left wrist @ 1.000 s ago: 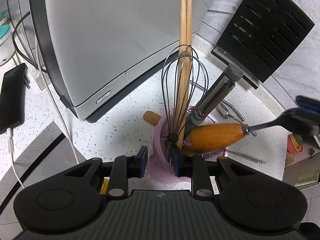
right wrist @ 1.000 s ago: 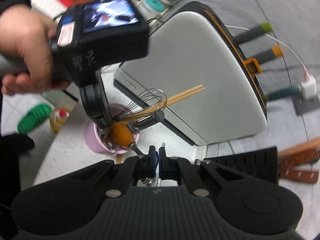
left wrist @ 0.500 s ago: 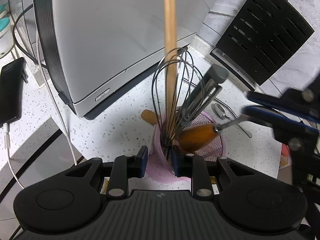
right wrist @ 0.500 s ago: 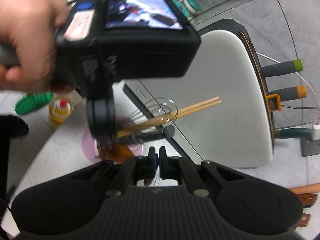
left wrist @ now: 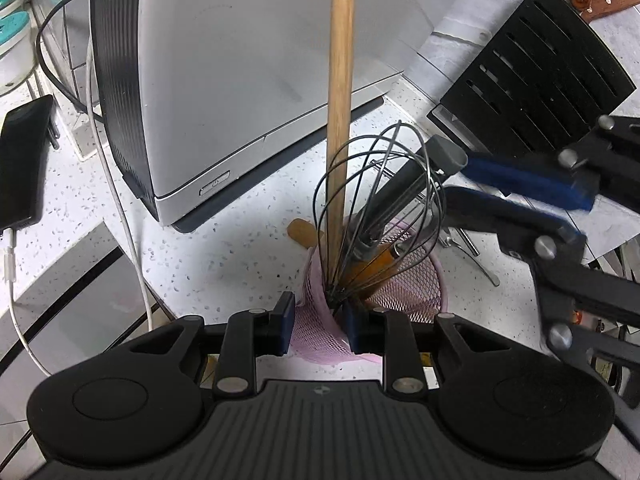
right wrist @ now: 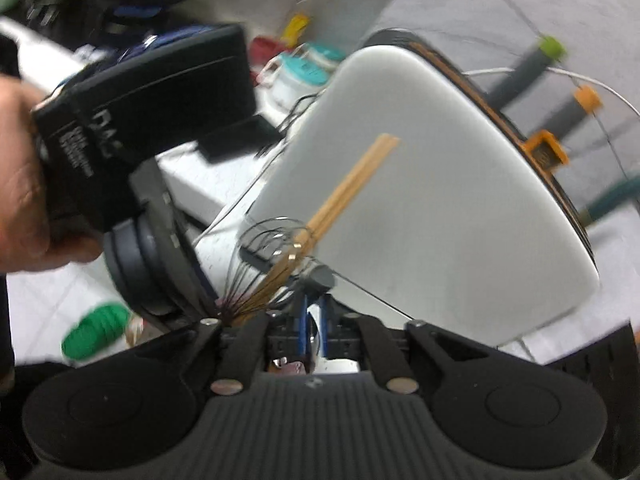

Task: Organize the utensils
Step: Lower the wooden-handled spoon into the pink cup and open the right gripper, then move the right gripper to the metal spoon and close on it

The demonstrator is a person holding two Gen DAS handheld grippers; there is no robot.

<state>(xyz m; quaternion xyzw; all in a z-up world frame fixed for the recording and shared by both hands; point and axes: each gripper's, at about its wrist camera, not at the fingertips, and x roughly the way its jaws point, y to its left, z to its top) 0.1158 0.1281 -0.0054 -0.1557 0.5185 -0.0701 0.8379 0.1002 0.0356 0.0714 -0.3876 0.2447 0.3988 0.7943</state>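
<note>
- While steadying it against tipping, the left gripper (left wrist: 319, 326) clenches the pink mesh utensil cup's (left wrist: 404, 292) rim between its fingers.
- Just beyond, the right gripper (left wrist: 460, 184) has its fingers parted, released above the wooden-handled utensil (left wrist: 376, 262) inside.

Pink mesh holder (left wrist: 404, 292) on white speckled counter (left wrist: 224, 248).
Pale wooden chopsticks (left wrist: 340, 92), dark wire whisk (left wrist: 376, 200), black slotted knife block (left wrist: 536, 76), blue-padded grippers.
</note>
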